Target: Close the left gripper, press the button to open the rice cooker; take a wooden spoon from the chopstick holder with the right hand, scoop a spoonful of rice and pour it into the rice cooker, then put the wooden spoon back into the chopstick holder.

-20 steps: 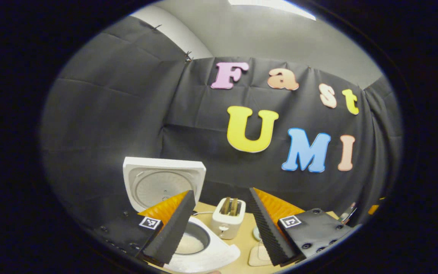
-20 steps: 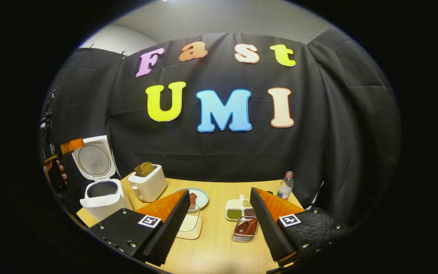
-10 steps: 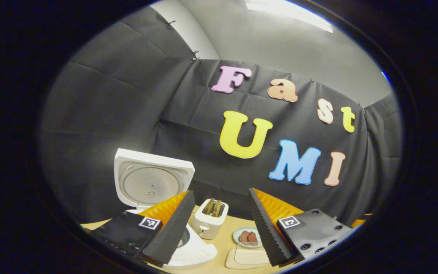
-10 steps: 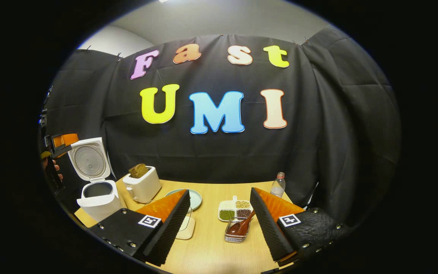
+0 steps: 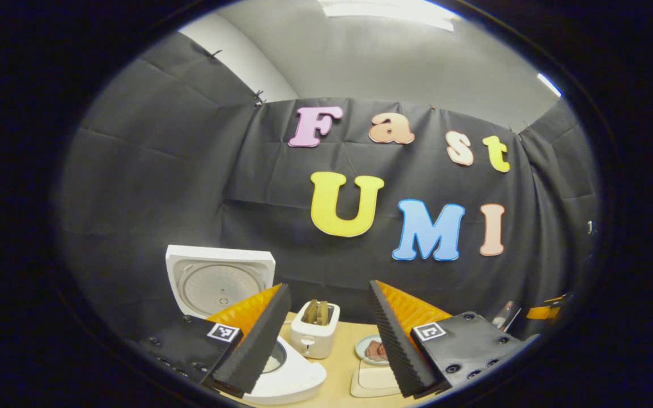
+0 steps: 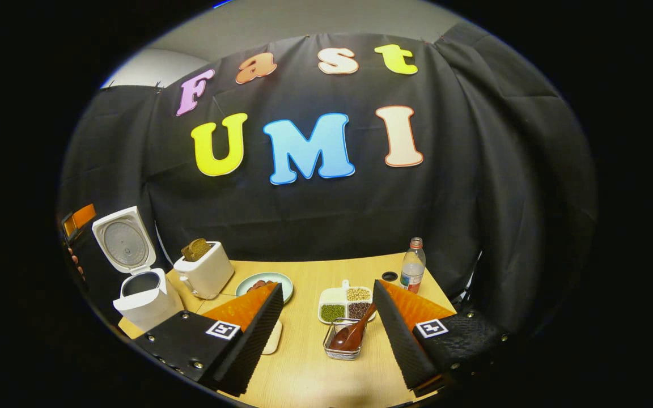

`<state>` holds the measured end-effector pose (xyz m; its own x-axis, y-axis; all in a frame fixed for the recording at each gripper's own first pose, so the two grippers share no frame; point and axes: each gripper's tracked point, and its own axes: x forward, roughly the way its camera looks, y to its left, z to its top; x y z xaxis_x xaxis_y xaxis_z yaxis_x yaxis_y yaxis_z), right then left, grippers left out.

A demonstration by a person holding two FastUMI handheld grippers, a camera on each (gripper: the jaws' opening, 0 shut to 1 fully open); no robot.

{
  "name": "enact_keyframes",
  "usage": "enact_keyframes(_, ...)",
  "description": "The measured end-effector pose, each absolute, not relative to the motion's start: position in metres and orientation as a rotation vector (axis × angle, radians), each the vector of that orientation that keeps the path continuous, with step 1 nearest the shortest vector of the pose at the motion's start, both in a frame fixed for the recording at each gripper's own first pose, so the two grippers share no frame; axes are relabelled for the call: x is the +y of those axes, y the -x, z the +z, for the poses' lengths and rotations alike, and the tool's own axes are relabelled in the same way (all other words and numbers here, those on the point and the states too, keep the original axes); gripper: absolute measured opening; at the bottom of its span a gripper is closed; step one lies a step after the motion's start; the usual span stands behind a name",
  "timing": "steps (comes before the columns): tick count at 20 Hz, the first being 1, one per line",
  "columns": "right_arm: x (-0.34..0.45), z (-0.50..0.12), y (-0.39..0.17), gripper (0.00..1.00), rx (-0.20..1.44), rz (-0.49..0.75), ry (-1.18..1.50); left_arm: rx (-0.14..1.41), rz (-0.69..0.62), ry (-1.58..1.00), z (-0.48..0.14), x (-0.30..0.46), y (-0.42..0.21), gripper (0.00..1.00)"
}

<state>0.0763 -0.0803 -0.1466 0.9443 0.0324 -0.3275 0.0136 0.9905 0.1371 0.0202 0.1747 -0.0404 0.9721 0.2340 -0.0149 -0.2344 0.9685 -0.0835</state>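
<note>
Rice cooker [image 6: 139, 277] stands lid-up at the worktop's [image 6: 304, 362] left; my right gripper [image 6: 326, 340], fingers apart, faces the wooden spoon [image 6: 352, 335] in its holder [image 6: 340, 345]. Next: descend, clamp handle.

Black cloth wall [image 6: 326, 215] wraps the booth at 12, 9 and 3 o'clock. Grey ceiling [image 5: 394, 62] above, bright light panel [image 5: 386, 10] at 12 o'clock. Light wooden worktop [image 6: 309, 351] at 6 o'clock, against the cloth.
</note>
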Motion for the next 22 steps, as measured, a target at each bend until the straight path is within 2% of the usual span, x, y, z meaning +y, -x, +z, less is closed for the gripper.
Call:
enact_keyframes(5, -0.119, -0.176, -0.105, 0.97, 0.399, -0.086, -0.194, 0.062, 0.239, 0.083, -0.058, 0.158, -0.016, 0.95)
enact_keyframes(13, -0.146, -0.26, -0.153, 0.97, 0.566, -0.141, -0.316, 0.141, 0.26, 0.056, -0.08, 0.137, -0.026, 0.96)
enact_keyframes(19, -0.155, -0.309, -0.181, 0.97, 0.666, -0.135, -0.399, 0.185, 0.282, 0.031, -0.088, 0.127, -0.034, 0.96)
enact_keyframes(20, -0.152, -0.318, -0.19, 0.96, 0.675, -0.123, -0.415, 0.193, 0.275, 0.029, -0.09, 0.123, -0.035, 0.96)
enact_keyframes(21, -0.148, -0.325, -0.192, 0.87, 0.69, -0.111, -0.427, 0.191, 0.27, 0.032, -0.089, 0.118, -0.036, 0.96)
enact_keyframes(22, -0.146, -0.33, -0.193, 0.87, 0.705, -0.101, -0.432, 0.192, 0.269, 0.029, -0.089, 0.116, -0.035, 0.95)
